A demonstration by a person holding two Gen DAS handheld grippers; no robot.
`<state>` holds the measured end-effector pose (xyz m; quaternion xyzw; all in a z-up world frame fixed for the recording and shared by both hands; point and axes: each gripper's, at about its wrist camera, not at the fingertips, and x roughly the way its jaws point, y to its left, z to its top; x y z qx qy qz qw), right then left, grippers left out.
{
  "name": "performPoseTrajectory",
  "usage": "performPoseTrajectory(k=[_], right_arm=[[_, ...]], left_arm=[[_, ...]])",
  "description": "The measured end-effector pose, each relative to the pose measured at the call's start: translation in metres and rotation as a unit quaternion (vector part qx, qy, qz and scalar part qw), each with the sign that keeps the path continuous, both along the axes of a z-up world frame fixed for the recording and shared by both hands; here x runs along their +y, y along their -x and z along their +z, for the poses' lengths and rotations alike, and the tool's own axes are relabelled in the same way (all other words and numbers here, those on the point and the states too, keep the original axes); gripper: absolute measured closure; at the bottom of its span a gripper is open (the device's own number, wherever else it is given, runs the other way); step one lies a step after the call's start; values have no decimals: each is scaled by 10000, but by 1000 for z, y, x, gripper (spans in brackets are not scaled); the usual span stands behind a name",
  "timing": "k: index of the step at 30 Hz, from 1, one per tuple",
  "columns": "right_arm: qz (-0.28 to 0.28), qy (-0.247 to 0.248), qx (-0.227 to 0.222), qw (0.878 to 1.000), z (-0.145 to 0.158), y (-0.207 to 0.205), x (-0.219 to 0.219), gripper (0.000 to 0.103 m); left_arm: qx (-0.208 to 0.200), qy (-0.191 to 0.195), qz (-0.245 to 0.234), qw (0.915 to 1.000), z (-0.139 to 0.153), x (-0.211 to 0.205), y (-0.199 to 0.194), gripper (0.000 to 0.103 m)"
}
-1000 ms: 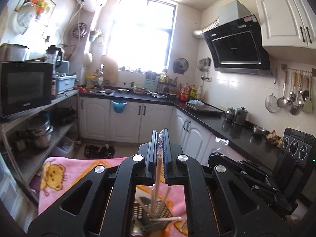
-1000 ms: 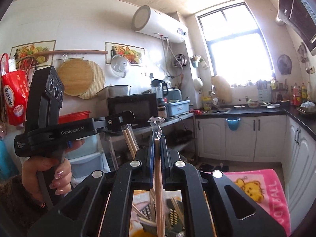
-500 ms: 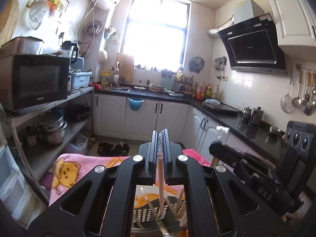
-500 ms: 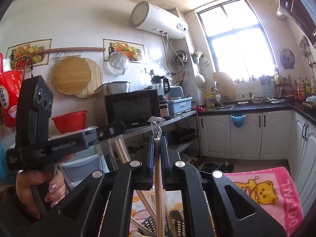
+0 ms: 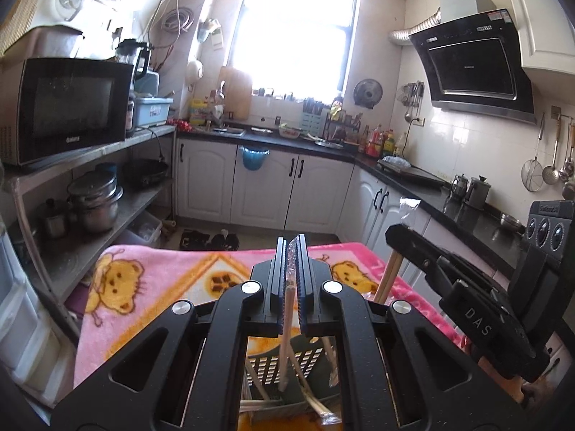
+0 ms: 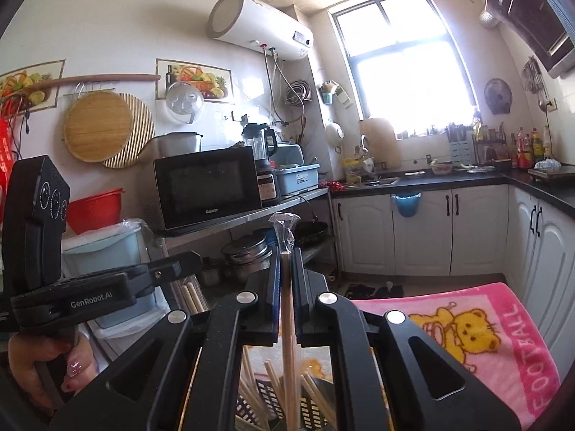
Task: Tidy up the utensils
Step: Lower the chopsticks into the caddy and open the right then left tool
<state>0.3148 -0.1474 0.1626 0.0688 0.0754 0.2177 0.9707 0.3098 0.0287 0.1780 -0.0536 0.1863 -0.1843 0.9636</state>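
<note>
My left gripper (image 5: pixel 291 251) is shut on a wrapped pair of wooden chopsticks (image 5: pixel 287 316) that hangs down over a dark slotted utensil basket (image 5: pixel 287 373). My right gripper (image 6: pixel 286 255) is shut on another wrapped pair of chopsticks (image 6: pixel 287 341), held upright over the same basket (image 6: pixel 273 402). Several chopsticks stand in the basket. The right gripper shows at the right of the left wrist view (image 5: pixel 463 287) and the left gripper at the left of the right wrist view (image 6: pixel 97 291).
The basket stands on a table covered by a pink bear-print blanket (image 5: pixel 143 287). A shelf with a microwave (image 5: pixel 68 107) and pots (image 5: pixel 95 201) is at the left. White cabinets and a dark counter (image 5: pixel 413 176) run along the back and right.
Both views have tilted down and shifted: more blanket and basket show now. Both grippers still hold their chopsticks. The left gripper sits lower in the right wrist view.
</note>
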Motion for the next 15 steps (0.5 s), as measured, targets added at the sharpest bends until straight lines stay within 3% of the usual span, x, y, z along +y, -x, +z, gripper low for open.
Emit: performPoseTrajectory(k=[15], right_arm=[[-437,283,-227,9984,-37,2,16,97]], left_arm=[[246,-182,30,9995,-45,-5,-6,100]])
